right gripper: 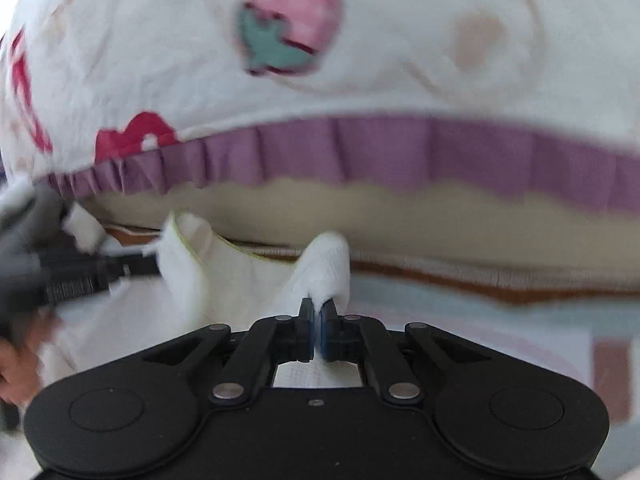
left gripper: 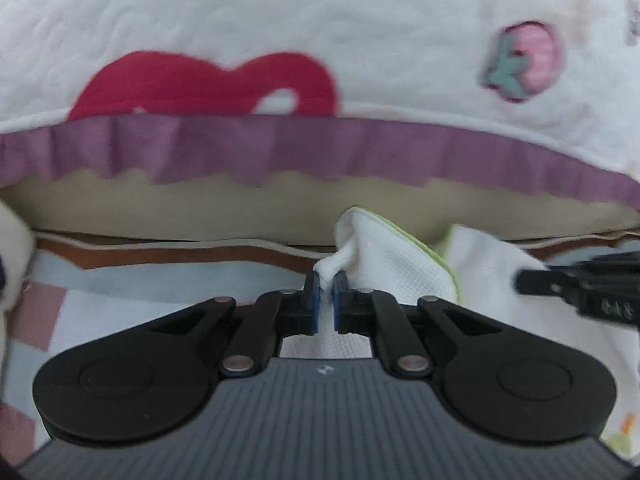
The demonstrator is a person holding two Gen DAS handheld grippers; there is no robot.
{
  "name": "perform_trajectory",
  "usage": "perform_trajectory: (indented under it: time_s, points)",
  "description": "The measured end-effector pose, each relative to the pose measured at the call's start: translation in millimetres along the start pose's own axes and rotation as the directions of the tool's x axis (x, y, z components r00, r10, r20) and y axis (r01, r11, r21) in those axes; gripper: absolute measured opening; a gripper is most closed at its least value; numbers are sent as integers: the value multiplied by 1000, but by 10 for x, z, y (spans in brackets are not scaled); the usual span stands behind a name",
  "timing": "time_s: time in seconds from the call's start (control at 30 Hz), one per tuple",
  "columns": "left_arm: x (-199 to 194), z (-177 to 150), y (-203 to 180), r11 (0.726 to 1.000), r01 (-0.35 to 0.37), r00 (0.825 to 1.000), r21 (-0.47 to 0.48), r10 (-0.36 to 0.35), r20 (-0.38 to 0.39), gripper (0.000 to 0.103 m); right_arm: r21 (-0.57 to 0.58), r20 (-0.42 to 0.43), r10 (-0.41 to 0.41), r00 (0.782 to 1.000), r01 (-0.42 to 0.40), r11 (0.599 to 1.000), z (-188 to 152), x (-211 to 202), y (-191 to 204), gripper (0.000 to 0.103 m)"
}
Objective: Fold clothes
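Left gripper [left gripper: 327, 280] is clamped tight on a bunched corner of the white garment [left gripper: 392, 268], cloth pinched right at the fingertips. Right gripper [right gripper: 319, 307] likewise nipped shut on another fold, which rises above its fingers, blurry, perhaps a sleeve, over the striped bedsheet [right gripper: 480, 312]

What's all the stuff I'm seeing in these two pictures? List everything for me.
White cloth: one, white with a green edge, pinched by both claws, over the bed.
Quilt: one, white with a purple frill, red shape and pink strawberry prints, behind the cloth.
Bed sheet: one, pale blue, pink and brown patches, under the cloth.
Left claw: one, black with blue pads, shut on the cloth.
Right claw: one, black with blue pads, shut on the cloth.
Hand: one, blurred, left edge of the right view.
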State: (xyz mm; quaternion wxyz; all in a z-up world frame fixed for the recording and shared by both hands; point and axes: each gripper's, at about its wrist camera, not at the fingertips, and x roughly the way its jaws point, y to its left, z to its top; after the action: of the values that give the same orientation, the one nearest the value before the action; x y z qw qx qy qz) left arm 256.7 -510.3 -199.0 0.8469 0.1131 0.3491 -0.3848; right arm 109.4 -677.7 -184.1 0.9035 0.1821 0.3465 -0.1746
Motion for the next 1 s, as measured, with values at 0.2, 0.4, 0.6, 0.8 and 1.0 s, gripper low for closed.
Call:
perform_trajectory:
  time_s: [0.2, 0.4, 0.6, 0.8, 1.0]
  points:
    - [136, -215, -98, 994, -105, 994, -43, 103, -38, 13, -30, 16, -50, 999, 50, 998, -33, 21, 67, 9]
    - [-512, -281, -153, 965, 115, 992, -237, -98, 82, 21, 103, 176, -42, 984, 24, 994, -535, -985, -148, 47]
    - [-707, -606, -1159, 973, 227, 974, 31, -227, 10, 21, 272, 139, -190, 972, 147, 951, -1251, -1814, -967, 49]
    - [-709, -999, -1909, 932, 311, 950, 186, -310, -36, 23, 281, 64, -413, 909, 380, 881, -1757, -2163, -1571, 49]
    - [-758, -1249, -2411, 906, 378, 926, 192, -370, -74, 23, 53, -27, -498, 867, 498, 865, -1851, -1954, -1780, 49]
